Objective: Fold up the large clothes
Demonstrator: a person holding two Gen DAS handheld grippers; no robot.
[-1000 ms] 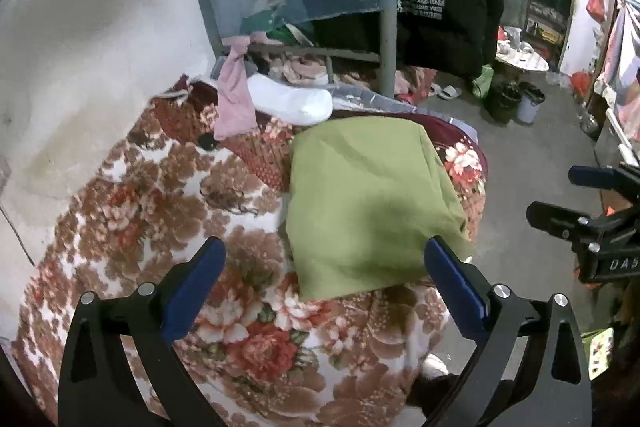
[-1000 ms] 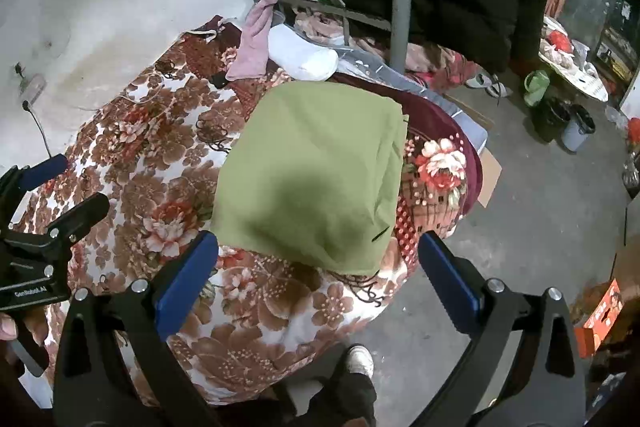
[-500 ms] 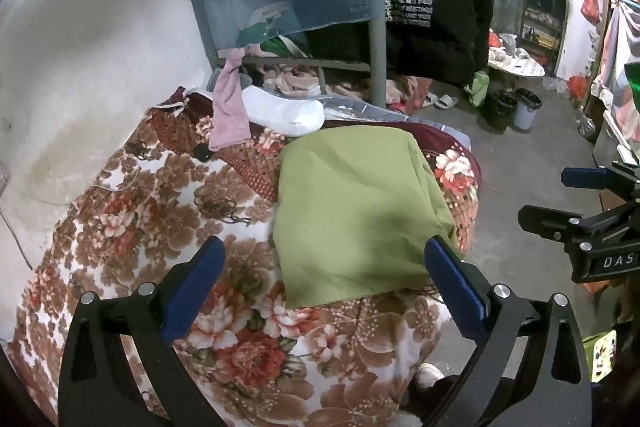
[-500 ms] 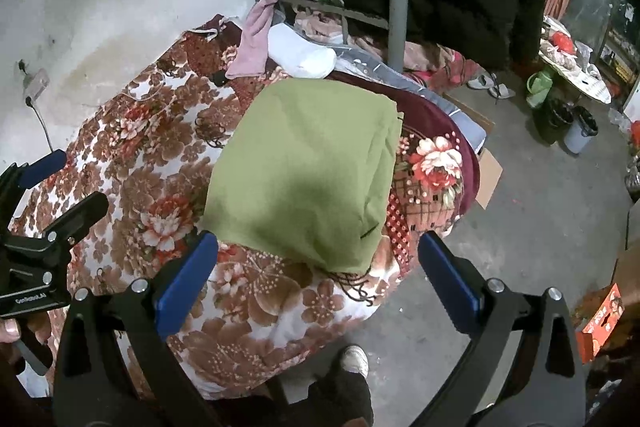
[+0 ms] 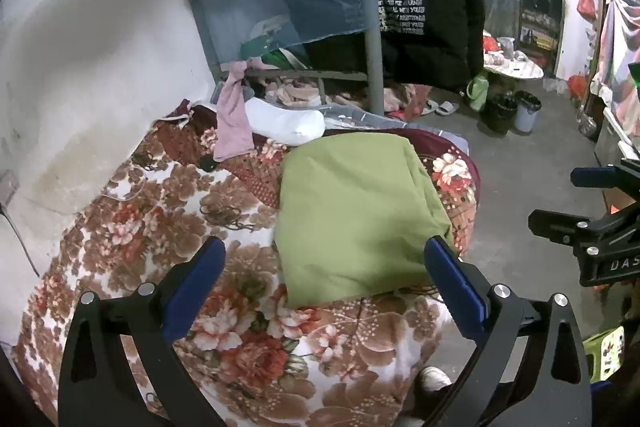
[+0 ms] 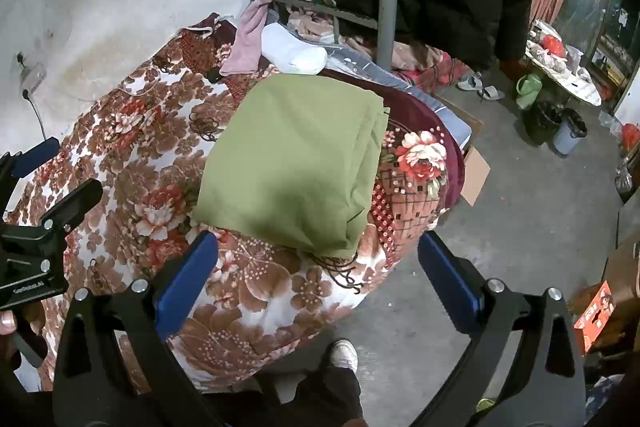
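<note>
Olive-green folded cloth garment (image 5: 356, 215) lying on brown floral blanket (image 5: 168, 211) near bed corner, left gripper (image 5: 324, 275) and right gripper (image 6: 318, 267) both spread wide, empty, hovering; risk: stack sliding floorward if nudged

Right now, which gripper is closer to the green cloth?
Neither clearly. The left gripper hangs open by the green cloth's near edge, the right gripper open by its near corner; neither touches it.
</note>
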